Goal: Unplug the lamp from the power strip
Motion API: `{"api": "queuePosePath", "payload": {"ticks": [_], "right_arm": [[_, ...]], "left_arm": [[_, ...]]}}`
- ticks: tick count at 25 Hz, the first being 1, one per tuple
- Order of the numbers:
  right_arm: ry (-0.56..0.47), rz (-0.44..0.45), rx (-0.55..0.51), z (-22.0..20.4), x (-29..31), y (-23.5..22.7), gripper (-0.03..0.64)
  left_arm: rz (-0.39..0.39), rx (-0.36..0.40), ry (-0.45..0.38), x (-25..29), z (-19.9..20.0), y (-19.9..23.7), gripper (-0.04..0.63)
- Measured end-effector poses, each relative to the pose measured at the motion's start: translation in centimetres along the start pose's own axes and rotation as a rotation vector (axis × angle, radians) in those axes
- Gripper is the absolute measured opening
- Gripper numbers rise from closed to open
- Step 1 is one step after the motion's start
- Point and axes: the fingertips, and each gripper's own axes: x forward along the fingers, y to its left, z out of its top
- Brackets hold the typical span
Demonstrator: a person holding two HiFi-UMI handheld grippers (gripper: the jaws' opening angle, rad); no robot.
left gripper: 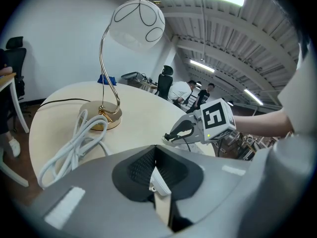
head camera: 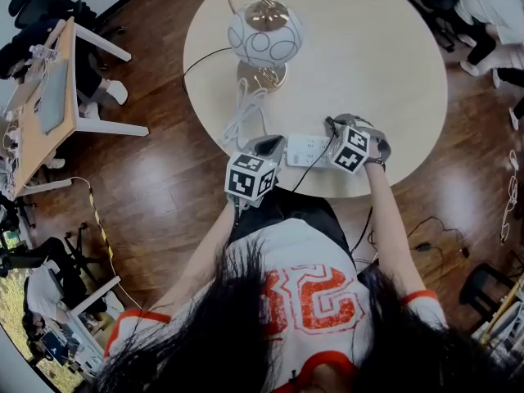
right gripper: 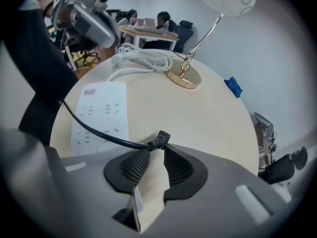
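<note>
The white power strip (right gripper: 101, 114) bears a pink label (right gripper: 89, 92), too small to read. The black plug (right gripper: 159, 138) sits off the strip at the parted tips of the right gripper (right gripper: 154, 151). The left gripper (left gripper: 155, 168) is closed.

White lamp shade (head camera: 264, 35) w/ blk loops, gold base (head camera: 262, 74); white power strip (head camera: 309, 151).

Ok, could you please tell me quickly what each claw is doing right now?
Left claw: closed, empty.
Right claw: open; black plug lies at its tips, not gripped.
</note>
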Motion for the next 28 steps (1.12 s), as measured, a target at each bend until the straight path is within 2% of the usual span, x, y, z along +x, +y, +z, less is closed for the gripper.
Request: {"api": "queuePosePath", "payload": {"ticks": [2, 4, 8, 11, 15, 18, 24, 28], "right_arm": [[0.068, -0.009, -0.073, -1.2, 0.4, -0.4, 0.104], [0.104, 0.005, -0.098, -1.8, 0.4, -0.6, 0.124], [0.140, 0.086, -0.063, -2.6, 0.0, -0.8, 0.138], [0.152, 0.095, -0.044, -3.4, 0.1, -1.2, 0.138], [0.069, 0.033, 0.043, -3.4, -0.4, -2.3, 0.075], [-0.006, -0.030, 0.097, -2.6, -1.3, -3.1, 0.002], [-0.189, -0.058, 0.303, -0.1, -3.1, -3.5, 0.000], [-0.213, -0.055, 0.320, 0.4, -3.1, -2.9, 0.000]], "left_arm": [[0.001, 0.000, -0.001, 0.0, 0.1, 0.1, 0.000], [0.004, -0.003, -0.001, 0.0, 0.1, 0.2, 0.000], [0.006, -0.006, -0.001, 0.0, 0.2, 0.3, 0.000], [0.007, -0.008, -0.002, 0.0, 0.2, 0.5, 0.000], [0.007, -0.009, -0.005, 0.1, 0.4, 0.5, 0.000], [0.008, -0.010, -0.010, 0.1, 0.5, 0.6, 0.000], [-0.002, -0.007, -0.012, 0.4, 0.8, 0.2, 0.000], [-0.005, -0.001, -0.007, 0.4, 0.7, 0.2, 0.000]]}}
